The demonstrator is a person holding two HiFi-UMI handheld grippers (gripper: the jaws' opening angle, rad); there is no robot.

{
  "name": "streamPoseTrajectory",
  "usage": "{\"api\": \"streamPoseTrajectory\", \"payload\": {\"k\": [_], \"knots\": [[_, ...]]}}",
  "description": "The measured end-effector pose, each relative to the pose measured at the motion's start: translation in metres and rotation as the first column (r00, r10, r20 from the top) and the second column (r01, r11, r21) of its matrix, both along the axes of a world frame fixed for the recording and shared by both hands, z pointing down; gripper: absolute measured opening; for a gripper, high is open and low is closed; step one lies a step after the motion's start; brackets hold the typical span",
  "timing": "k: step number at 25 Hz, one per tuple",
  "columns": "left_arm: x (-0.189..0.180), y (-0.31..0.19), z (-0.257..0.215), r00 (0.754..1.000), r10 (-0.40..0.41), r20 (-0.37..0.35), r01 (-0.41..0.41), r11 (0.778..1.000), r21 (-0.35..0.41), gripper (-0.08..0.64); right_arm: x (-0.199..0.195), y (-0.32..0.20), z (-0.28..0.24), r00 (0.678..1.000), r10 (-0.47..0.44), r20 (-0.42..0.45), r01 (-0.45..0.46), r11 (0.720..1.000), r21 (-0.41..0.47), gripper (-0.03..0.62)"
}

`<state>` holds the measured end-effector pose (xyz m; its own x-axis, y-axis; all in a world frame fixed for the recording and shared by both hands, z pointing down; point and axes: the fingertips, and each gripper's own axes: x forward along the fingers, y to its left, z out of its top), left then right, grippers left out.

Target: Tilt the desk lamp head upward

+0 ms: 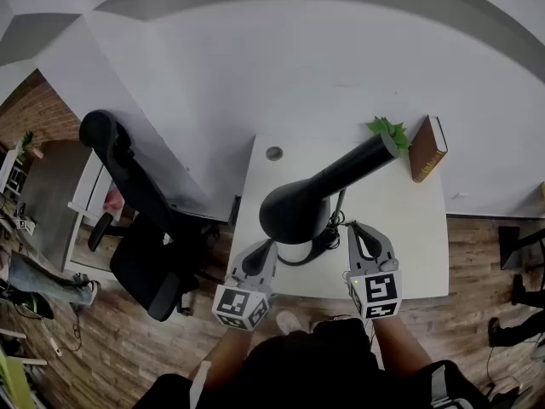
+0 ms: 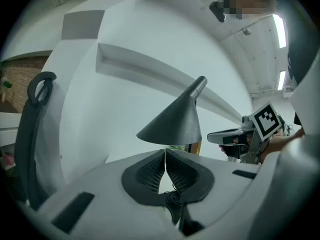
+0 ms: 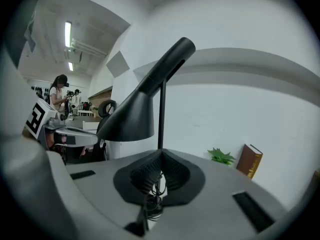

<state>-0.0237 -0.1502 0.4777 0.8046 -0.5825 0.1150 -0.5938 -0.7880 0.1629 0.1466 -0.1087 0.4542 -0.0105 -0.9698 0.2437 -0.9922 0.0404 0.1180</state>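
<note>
A black desk lamp stands on the white desk [image 1: 409, 228]. Its cone head [image 1: 294, 211] faces down and toward me, and its tube slants up to the right. My left gripper [image 1: 262, 250] sits just left of the head, shut and holding nothing. My right gripper [image 1: 358, 230] is just right of the head, also shut and empty. In the left gripper view the lamp head [image 2: 172, 121] hangs above the closed left gripper [image 2: 165, 154], with the right gripper [image 2: 235, 136] beyond. In the right gripper view the lamp head [image 3: 127, 116] and thin stem [image 3: 161, 114] rise ahead of the closed right gripper [image 3: 160, 156].
A brown book [image 1: 427, 147] and a small green plant [image 1: 390, 130] stand at the desk's far right corner by the wall. A cable hole [image 1: 273, 153] is at the far left. The lamp's cord [image 1: 330, 228] coils at its base. A black office chair [image 1: 128, 194] stands left of the desk.
</note>
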Motion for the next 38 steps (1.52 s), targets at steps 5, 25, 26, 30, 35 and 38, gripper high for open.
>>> {"api": "streamPoseTrajectory", "payload": {"k": [5, 25, 26, 30, 35, 38], "knots": [[-0.005, -0.003, -0.010, 0.999, -0.037, -0.014, 0.037, 0.998, 0.043, 0.011, 0.005, -0.007, 0.000, 1.000, -0.005, -0.009, 0.005, 1.000, 0.003, 0.000], [-0.024, -0.012, -0.030, 0.901, -0.083, -0.426, 0.002, 0.982, -0.188, 0.188, -0.001, -0.034, 0.020, 0.994, -0.058, 0.088, 0.061, 0.998, -0.036, 0.133], [-0.024, -0.013, -0.033, 0.884, -0.086, -0.459, -0.009, 0.980, -0.200, 0.206, -0.002, -0.036, 0.021, 0.994, -0.064, 0.094, 0.068, 0.997, -0.036, 0.141], [-0.023, -0.020, -0.031, 0.782, -0.134, -0.608, -0.089, 0.943, -0.322, 0.257, -0.003, -0.041, 0.030, 0.994, -0.067, 0.088, 0.072, 0.996, -0.052, 0.149], [-0.015, -0.027, -0.020, 0.657, -0.219, -0.721, -0.198, 0.873, -0.446, 0.265, -0.003, -0.049, 0.037, 0.996, -0.063, 0.064, 0.067, 0.995, -0.067, 0.149], [-0.008, -0.031, -0.018, 0.565, -0.266, -0.781, -0.285, 0.826, -0.487, 0.265, -0.005, -0.053, 0.038, 0.996, -0.069, 0.053, 0.072, 0.995, -0.062, 0.150]]}}
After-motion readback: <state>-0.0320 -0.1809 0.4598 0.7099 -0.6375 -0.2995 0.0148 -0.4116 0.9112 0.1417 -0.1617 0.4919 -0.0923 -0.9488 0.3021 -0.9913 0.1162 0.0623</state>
